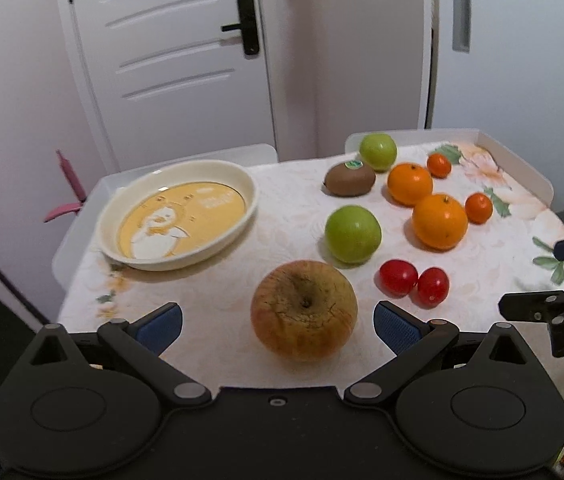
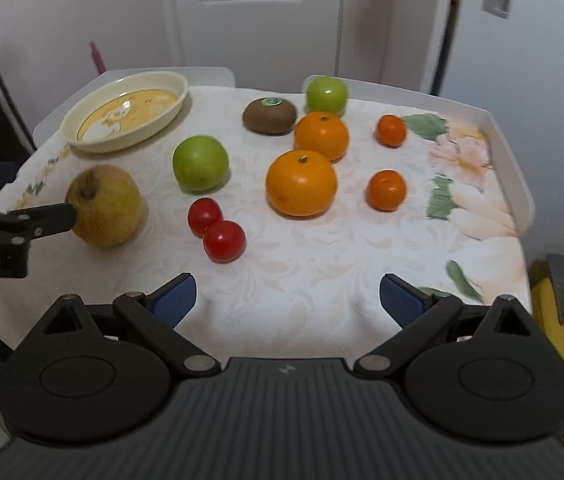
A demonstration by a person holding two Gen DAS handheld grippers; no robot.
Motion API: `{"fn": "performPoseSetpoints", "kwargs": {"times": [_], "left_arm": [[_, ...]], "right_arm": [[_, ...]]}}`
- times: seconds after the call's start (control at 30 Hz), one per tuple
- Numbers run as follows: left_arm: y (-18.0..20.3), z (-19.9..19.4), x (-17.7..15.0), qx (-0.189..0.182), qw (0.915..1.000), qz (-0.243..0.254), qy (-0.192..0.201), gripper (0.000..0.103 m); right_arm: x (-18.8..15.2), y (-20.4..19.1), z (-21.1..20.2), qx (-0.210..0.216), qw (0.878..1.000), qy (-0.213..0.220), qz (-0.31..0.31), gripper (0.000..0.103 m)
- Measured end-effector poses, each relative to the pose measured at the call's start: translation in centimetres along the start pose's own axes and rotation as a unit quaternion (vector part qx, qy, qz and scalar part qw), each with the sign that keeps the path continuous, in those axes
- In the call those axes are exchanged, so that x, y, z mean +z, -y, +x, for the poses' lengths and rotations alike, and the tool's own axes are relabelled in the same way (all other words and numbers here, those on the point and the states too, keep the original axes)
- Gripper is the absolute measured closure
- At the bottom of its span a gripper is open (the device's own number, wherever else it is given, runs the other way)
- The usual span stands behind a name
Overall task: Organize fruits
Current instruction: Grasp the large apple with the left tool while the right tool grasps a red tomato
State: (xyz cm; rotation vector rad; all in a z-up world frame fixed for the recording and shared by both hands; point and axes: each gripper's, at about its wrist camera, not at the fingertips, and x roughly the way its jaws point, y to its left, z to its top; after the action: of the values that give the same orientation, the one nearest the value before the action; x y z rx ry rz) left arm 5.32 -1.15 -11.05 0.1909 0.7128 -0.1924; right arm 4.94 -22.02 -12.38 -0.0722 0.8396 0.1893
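Observation:
A wrinkled yellow-red apple sits on the cloth between the fingers of my open left gripper, which do not touch it. A cream plate with a duck picture lies at the far left, with nothing on it. Right of the apple are two red tomatoes, two green apples, a kiwi, two oranges and two small tangerines. My right gripper hangs open over bare cloth, nearer than the tomatoes and the front orange.
The table has a floral cloth and a raised white rim at the back and right. A white door stands behind it. The left gripper's finger shows beside the apple in the right wrist view.

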Motion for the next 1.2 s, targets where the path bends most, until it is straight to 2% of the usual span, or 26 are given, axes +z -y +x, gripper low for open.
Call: {"fn": "performPoseSetpoints", "kwargs": {"times": [0.27, 0.4, 0.6, 0.77, 0.97, 1.1, 1.2], "left_arm": [[0.7, 3.6, -0.4, -0.025, 0.9994, 0.016, -0.015, 0.006], [1.0, 4.6, -0.5, -0.027, 0.9991, 0.024, -0.021, 0.009], [1.2, 5.6, -0.5, -0.026, 0.9989, 0.023, -0.031, 0.020], [1.4, 6.1, -0.5, -0.017, 0.9990, 0.019, -0.036, 0.023], [1.7, 6.1, -0.6, -0.007, 0.9992, 0.024, -0.032, 0.024], [1.8, 6.0, -0.7, -0.002, 0.9993, 0.021, -0.032, 0.024], [1.7, 5.9, -0.7, 0.001, 0.9993, 0.016, -0.034, 0.024]], "right_arm": [[-0.1, -0.4, 3.3, 0.042, 0.998, 0.011, -0.041, 0.000], [0.2, -0.6, 4.5, 0.059, 0.996, 0.010, -0.062, 0.010], [0.5, -1.1, 5.4, 0.081, 0.994, 0.007, -0.073, 0.025], [0.9, -1.5, 5.9, 0.089, 0.993, 0.007, -0.073, 0.031], [1.2, -2.1, 6.2, 0.100, 0.991, 0.007, -0.084, 0.039], [1.4, -2.1, 6.4, 0.103, 0.991, 0.006, -0.084, 0.049], [1.4, -2.2, 6.6, 0.103, 0.991, 0.008, -0.087, 0.050]]}}
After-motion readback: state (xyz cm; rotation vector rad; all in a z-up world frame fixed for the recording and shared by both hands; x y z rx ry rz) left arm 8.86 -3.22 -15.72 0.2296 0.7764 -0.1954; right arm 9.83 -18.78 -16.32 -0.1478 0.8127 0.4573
